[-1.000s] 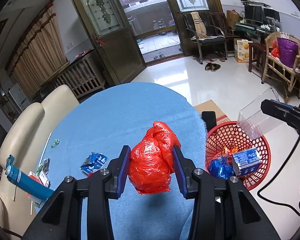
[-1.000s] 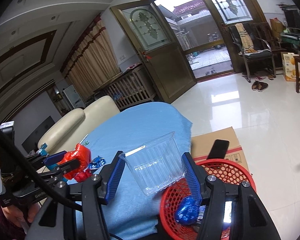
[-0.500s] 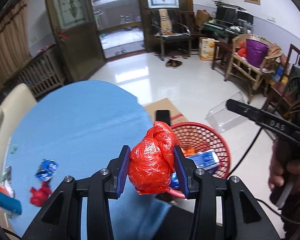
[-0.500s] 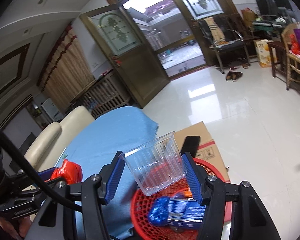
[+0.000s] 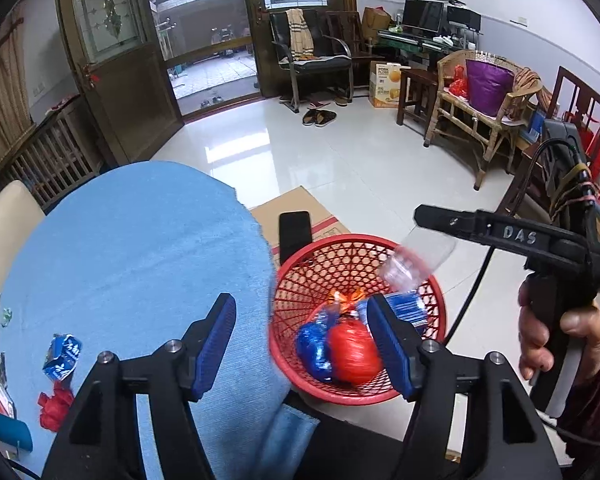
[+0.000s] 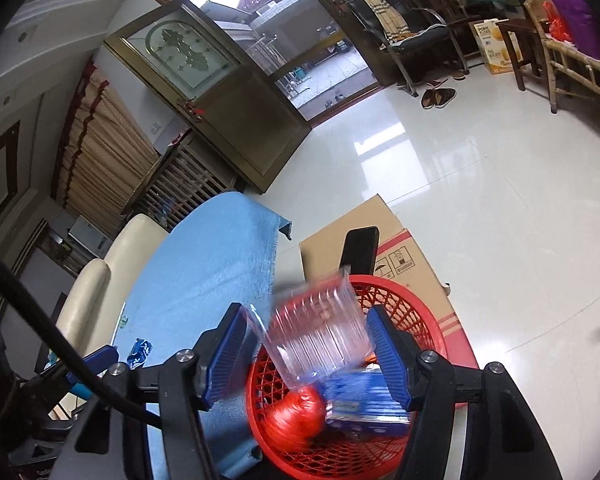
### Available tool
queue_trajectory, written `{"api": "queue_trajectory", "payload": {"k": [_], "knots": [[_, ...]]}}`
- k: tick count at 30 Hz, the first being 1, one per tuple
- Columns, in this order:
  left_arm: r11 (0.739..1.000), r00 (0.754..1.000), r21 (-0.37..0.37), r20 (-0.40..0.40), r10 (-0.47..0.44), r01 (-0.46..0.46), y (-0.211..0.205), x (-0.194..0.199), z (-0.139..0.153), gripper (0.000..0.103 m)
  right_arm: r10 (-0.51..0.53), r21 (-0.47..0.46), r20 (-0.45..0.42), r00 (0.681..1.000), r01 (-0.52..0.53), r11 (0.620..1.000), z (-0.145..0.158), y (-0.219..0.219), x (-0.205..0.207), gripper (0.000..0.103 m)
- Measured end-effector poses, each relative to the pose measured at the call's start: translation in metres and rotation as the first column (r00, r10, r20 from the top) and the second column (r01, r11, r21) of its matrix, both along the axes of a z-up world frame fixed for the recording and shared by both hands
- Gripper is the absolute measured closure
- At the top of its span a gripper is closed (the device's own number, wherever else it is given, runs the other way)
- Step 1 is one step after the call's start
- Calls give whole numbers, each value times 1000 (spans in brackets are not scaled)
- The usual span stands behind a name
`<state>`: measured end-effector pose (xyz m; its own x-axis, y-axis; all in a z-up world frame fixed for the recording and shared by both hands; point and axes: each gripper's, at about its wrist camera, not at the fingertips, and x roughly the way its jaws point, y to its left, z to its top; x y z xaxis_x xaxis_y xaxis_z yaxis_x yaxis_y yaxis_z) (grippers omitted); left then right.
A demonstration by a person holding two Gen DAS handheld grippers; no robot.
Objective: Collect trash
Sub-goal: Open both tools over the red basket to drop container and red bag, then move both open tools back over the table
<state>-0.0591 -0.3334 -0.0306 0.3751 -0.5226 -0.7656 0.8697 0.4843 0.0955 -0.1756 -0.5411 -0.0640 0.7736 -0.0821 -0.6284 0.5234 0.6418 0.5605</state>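
Observation:
A red mesh basket (image 5: 428, 308) (image 6: 404, 300) stands on the floor beside the blue-clothed table (image 5: 132, 256). A red plastic bag (image 5: 354, 354) (image 6: 296, 420) lies inside it with blue wrappers and a blue carton (image 6: 364, 400). My left gripper (image 5: 304, 344) is open and empty above the basket's near rim. My right gripper (image 6: 308, 354) is open; a clear plastic cup (image 6: 320, 336) is blurred between its spread fingers, falling over the basket. The cup also shows in the left wrist view (image 5: 412, 264).
A blue wrapper (image 5: 62, 356), a red scrap (image 5: 54, 404) and other litter lie on the table's left part. A cardboard box (image 6: 380, 232) with a black phone (image 6: 360, 250) stands behind the basket. A cream sofa (image 6: 100, 284) is beyond the table.
My left gripper opened and the red bag dropped into the basket. My right gripper moved over the basket and opened, and the clear cup is falling.

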Motion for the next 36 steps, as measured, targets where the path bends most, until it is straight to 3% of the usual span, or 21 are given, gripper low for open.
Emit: {"api": "queue_trajectory", "payload": {"k": [4,10,15,20,25,30,33,36], "knots": [[999,999,-8,16,35,-35,15,4,3,34,3,22,56,998,-4,1000,3,1,-1,32],[994,991,-6,78,112,-112,49,13,2,34,19,-22,66,998,-17,1000,12,10,3,32],[968,965,2,85,248,-249,99,35,-4,34,56,-71,75,996,-50,996,22,21,6,32],[904,899,-4,95,427,-428,162,59,-9,34,97,-85,64,993,-91,992,26,34,18,32],[809,805,-17,87,587,-588,231,76,-16,34,150,-101,49,987,-144,984,31,53,32,32],[724,720,-41,78,690,-689,287,84,-18,34,216,-132,32,976,-210,969,38,78,51,32],[688,686,-61,60,725,-723,307,89,-18,34,256,-145,19,966,-251,957,40,96,63,32],[672,671,-76,43,740,-736,319,88,-21,34,298,-149,5,954,-294,944,41,113,76,32]]}}
